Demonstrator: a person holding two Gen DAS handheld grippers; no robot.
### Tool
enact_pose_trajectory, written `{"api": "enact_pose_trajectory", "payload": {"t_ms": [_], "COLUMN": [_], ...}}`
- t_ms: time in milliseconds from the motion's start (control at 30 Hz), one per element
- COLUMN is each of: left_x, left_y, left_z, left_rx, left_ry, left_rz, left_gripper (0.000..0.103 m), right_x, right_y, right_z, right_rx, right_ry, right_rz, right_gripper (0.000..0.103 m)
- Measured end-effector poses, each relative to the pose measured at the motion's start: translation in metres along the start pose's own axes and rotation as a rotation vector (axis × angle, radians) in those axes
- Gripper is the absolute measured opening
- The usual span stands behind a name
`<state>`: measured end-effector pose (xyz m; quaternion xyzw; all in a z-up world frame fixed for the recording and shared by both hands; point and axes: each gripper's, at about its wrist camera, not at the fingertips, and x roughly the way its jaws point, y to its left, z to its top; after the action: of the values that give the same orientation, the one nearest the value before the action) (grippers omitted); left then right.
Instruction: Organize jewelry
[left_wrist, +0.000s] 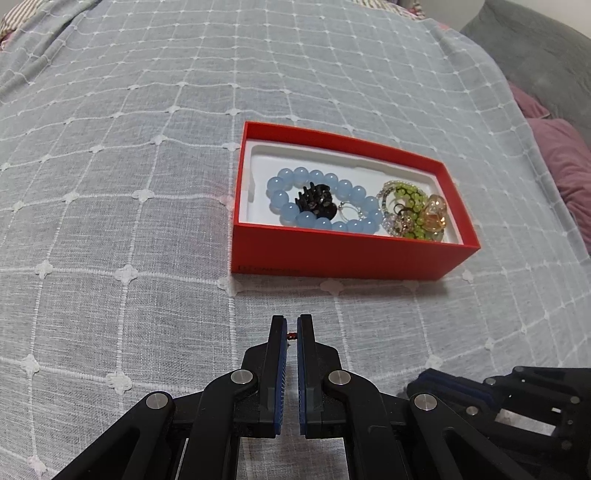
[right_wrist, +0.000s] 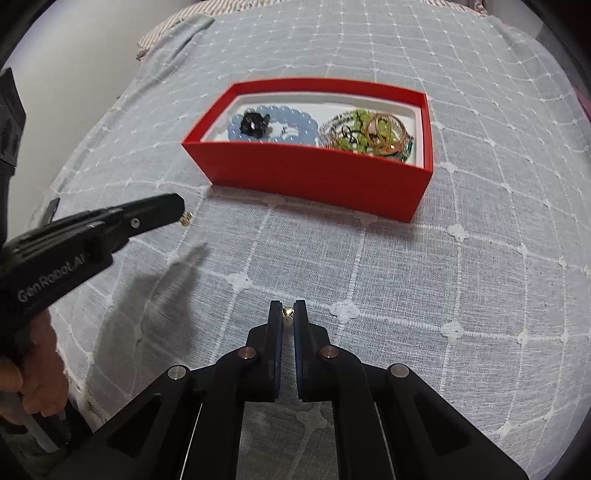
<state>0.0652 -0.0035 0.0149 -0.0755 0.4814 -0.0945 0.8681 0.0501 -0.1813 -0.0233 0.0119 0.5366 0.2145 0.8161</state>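
both hand-held grippers, left (left_wrist: 291, 334) and right (right_wrist: 287, 317), pinch tiny studs; i'd carry them level over the red box (right_wrist: 314, 173).

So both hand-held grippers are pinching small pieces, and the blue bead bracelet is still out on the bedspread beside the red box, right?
Not quite. The left wrist view shows the blue bead bracelet lying inside the red box, not on the bedspread. The rest holds: the left hand-held gripper and right hand-held gripper each pinch a small piece.
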Motion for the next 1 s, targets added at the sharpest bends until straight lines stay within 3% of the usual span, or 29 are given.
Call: {"api": "enact_pose_trajectory", "payload": {"t_ms": [533, 1000], "left_x": [-0.017, -0.028], "left_y": [-0.007, -0.022], "left_z": [0.006, 0.038], "left_rx": [0.014, 0.034], "left_ry": [-0.04, -0.109], "left_rz": [-0.049, -0.12], "left_gripper": [0.0, 0.0], "right_x": [-0.032, -0.053], "right_y": [-0.007, -0.02], "right_z": [0.016, 0.05], "right_rx": [0.023, 0.059], "right_ry": [-0.102, -0.204], "right_rz": [0.068, 0.111], "right_gripper": [0.005, 0.006]}}
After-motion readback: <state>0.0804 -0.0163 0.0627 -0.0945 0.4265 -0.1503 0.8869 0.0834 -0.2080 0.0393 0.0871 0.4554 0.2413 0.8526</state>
